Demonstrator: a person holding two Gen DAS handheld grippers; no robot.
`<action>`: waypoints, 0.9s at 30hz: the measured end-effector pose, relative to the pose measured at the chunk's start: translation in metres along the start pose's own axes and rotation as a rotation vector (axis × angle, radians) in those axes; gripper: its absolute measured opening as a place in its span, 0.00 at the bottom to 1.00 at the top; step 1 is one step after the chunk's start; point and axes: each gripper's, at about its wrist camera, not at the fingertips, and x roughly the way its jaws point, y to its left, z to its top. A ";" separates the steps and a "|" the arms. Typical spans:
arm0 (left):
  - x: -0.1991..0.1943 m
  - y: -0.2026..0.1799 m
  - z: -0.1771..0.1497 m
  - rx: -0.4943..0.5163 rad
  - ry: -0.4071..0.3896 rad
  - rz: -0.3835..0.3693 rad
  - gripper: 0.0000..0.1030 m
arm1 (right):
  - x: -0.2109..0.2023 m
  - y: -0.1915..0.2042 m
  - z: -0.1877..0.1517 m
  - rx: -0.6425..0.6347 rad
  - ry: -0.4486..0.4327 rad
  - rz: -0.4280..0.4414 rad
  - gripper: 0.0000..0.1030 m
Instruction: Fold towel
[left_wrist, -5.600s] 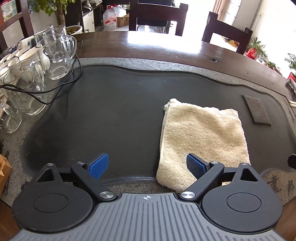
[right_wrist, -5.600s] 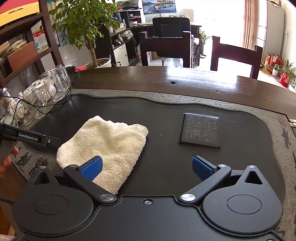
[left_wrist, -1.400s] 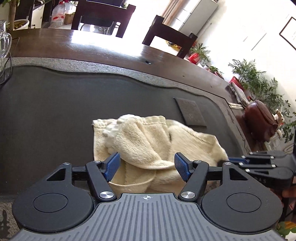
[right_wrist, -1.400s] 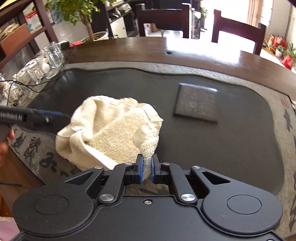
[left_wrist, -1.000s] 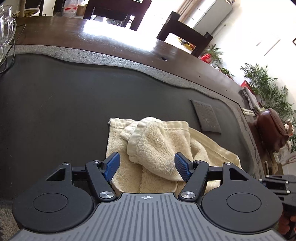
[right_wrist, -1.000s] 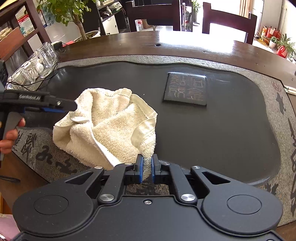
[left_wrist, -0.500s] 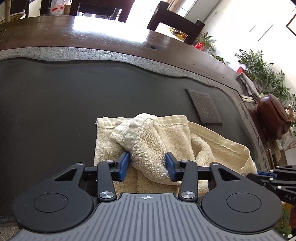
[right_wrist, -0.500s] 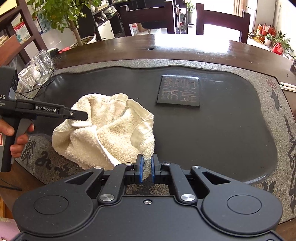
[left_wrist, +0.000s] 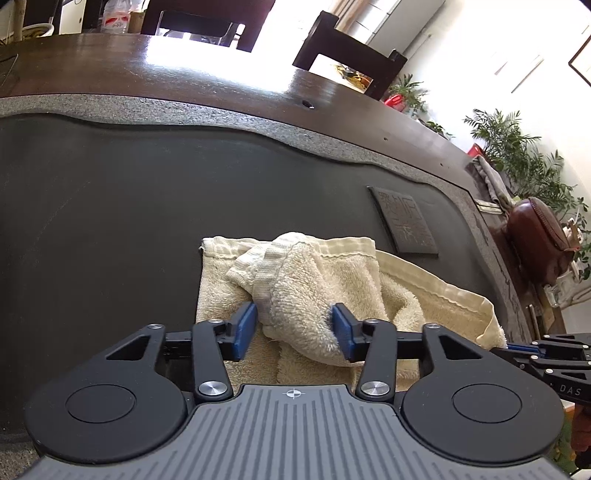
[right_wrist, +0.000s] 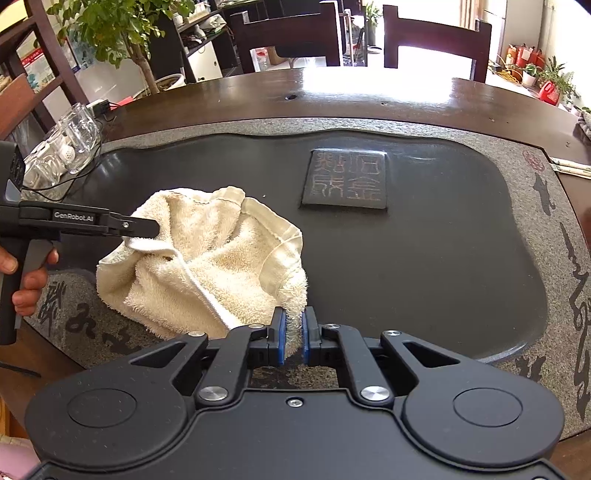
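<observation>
A cream terry towel (left_wrist: 314, 280) lies crumpled on the dark stone tray (left_wrist: 110, 192), part of it bunched up off the surface. My left gripper (left_wrist: 293, 332) has that bunched fold between its blue pads. Its jaws are opening and the pads stand at the fold's sides without squeezing it. In the right wrist view the left gripper (right_wrist: 147, 229) reaches over the towel (right_wrist: 207, 266) from the left, held by a hand. My right gripper (right_wrist: 293, 338) is shut on the towel's near right corner, which rises into its pads. That gripper's tip (left_wrist: 517, 349) shows at the towel's right edge.
A carved stone block (right_wrist: 345, 179) sits in the tray (right_wrist: 424, 240) beyond the towel. Glass cups (right_wrist: 62, 147) and a cable stand at the far left. A brown teapot (left_wrist: 535, 232) is off the tray's right end. Dark chairs stand behind the wooden table.
The left jaws narrowed onto the bunched fold half a second ago and have since widened again. The right gripper kept its pinch on the corner. Both hands stayed roughly in place.
</observation>
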 end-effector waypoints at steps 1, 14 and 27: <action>0.000 0.002 0.001 -0.011 -0.003 -0.002 0.55 | 0.000 0.000 0.000 0.001 0.000 -0.001 0.09; 0.017 0.007 0.014 -0.136 0.008 -0.062 0.39 | -0.005 -0.003 -0.002 0.015 -0.006 -0.017 0.09; 0.006 -0.005 0.007 -0.083 0.000 -0.011 0.30 | -0.010 -0.006 -0.004 0.028 -0.011 -0.033 0.09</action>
